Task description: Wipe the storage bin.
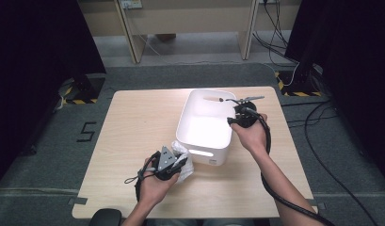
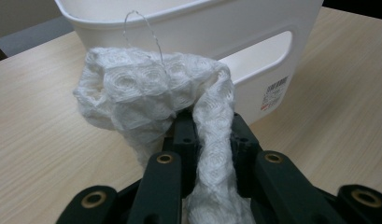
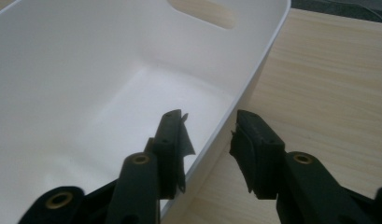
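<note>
- two grippers at a white bin on the surface.
- left gripper jaws clamped on a white lace cloth, just beside the bin's near wall.
- right gripper jaws apart, straddling the bin's side rim, gripping nothing.

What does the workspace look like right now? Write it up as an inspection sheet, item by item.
Surface: light wooden table, bare apart from the items below.
Job's things: white bin, nothing inside; white lacy cloth beside its near end.
Clutter: nothing seen.
Grippers: left gripper shut on the cloth; right gripper open, jaws astride the bin's side wall.
Cables: black cable trails along the right forearm; more cables lie on the floor.
Surroundings: grey carpet, dark curtains at both sides, wooden furniture legs behind.
</note>
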Demonstrator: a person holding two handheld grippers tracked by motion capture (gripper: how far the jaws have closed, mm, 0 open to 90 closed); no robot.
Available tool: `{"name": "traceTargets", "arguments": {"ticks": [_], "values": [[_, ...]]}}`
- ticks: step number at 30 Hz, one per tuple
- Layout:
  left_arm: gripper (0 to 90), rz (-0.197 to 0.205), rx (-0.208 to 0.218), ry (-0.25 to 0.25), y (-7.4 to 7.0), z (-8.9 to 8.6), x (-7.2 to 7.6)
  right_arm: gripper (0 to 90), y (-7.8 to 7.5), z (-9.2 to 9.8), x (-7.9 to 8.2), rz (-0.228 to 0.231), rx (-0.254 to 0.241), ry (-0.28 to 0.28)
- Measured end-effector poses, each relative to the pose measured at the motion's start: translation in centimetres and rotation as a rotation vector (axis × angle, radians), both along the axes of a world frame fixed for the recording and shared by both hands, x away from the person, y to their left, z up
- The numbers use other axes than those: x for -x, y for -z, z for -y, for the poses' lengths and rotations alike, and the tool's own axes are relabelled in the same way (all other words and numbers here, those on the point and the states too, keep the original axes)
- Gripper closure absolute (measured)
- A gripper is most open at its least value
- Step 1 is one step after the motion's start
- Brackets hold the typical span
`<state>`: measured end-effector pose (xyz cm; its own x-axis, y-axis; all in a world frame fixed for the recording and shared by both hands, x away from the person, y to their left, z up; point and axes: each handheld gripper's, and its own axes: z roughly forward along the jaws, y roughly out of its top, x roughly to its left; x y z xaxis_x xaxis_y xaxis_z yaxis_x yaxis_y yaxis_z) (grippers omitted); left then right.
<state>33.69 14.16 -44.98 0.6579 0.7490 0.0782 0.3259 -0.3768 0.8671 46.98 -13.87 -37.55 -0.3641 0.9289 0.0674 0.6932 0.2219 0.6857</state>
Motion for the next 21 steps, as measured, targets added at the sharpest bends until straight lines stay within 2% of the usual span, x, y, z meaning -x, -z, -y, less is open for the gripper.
{"name": "traceTargets", "arguments": {"ticks": [3, 5, 8, 10, 13, 15, 21], "values": [[77.3, 0.009, 0.004, -0.008, -0.1, -0.2, 0.2, 67.4, 0.2, -0.3, 0.0, 0.005, 0.033, -0.01], [77.3, 0.016, 0.006, -0.018, -0.2, -0.4, 0.3, 68.5, 0.2, -0.4, -0.1, 0.001, 0.033, -0.008], [77.3, 0.027, 0.019, -0.029, -0.6, -0.7, 0.3, 71.5, 0.3, -0.4, -0.8, 0.032, 0.039, -0.024], [77.3, 0.029, 0.023, -0.033, -0.7, -0.7, 0.2, 73.1, 0.4, -0.5, -1.4, 0.051, 0.027, -0.041], [77.3, 0.031, 0.027, -0.038, -0.7, -0.6, 0.1, 72.2, 0.4, -0.7, -1.8, 0.065, 0.05, -0.064], [77.3, 0.032, 0.029, -0.041, -0.6, -0.6, 0.1, 70.3, 0.4, -0.7, -1.5, 0.054, 0.035, -0.057], [77.3, 0.039, 0.021, -0.04, -0.7, -0.5, 0.1, 70.1, 0.0, 0.1, 0.2, 0.073, -0.002, -0.067]]}}
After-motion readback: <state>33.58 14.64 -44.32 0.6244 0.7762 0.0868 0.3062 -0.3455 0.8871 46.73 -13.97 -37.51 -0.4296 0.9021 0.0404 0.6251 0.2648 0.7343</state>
